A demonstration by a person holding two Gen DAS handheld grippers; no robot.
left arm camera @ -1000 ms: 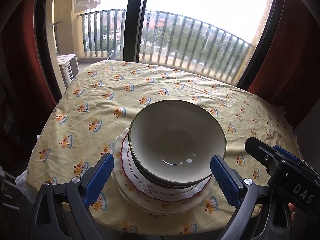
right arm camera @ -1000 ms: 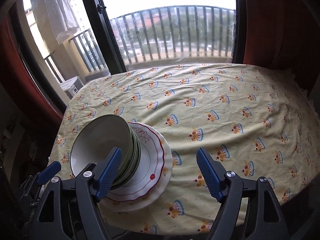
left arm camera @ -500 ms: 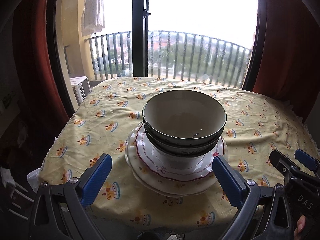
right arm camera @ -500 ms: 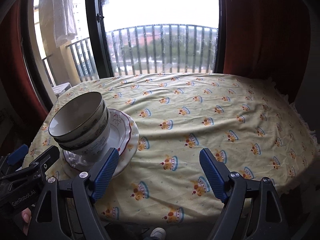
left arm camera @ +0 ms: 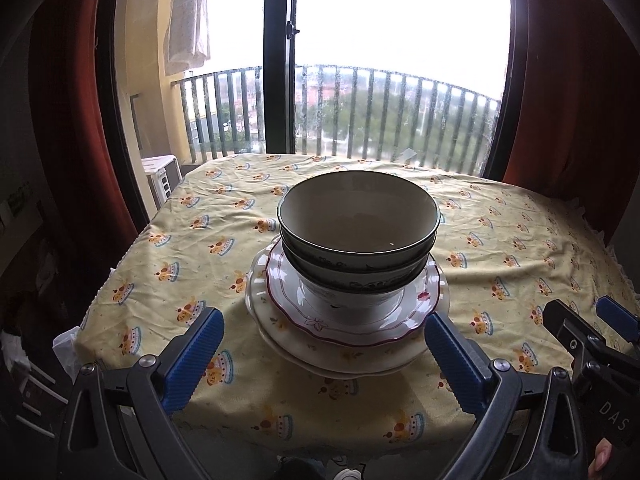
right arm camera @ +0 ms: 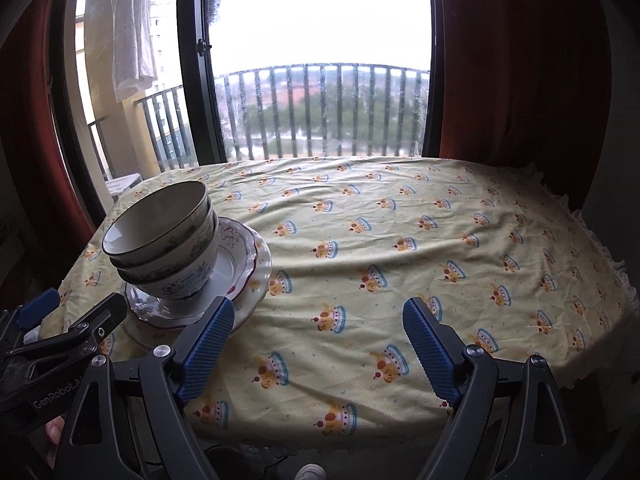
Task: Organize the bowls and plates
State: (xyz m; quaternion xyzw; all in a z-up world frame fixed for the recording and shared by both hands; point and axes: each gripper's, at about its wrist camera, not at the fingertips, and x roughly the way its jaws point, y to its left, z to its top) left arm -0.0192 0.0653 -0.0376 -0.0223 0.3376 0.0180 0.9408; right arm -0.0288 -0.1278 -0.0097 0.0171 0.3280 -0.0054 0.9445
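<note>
Nested white bowls [left arm camera: 358,236] with dark rims stand on a red-rimmed plate [left arm camera: 360,320], which rests on a larger cream plate [left arm camera: 320,350]. My left gripper [left arm camera: 322,324] is open just short of this stack, with nothing between its blue pads. In the right wrist view the bowls [right arm camera: 160,236] and the red-rimmed plate [right arm camera: 240,248] sit at the left. My right gripper [right arm camera: 319,312] hovers over bare cloth to the right of the stack. Its jaws are opening and nothing is between them.
A yellow patterned cloth covers the table [right arm camera: 400,240], whose near edge lies under both grippers. Behind it are a tall window with a balcony railing [left arm camera: 360,120] and red curtains [right arm camera: 520,80] on both sides. A white appliance [left arm camera: 160,172] stands outside at the left.
Both grippers have drawn back toward the near table edge and tipped up. The stack now shows from the side, not from above. The right jaws stand slightly wider.
</note>
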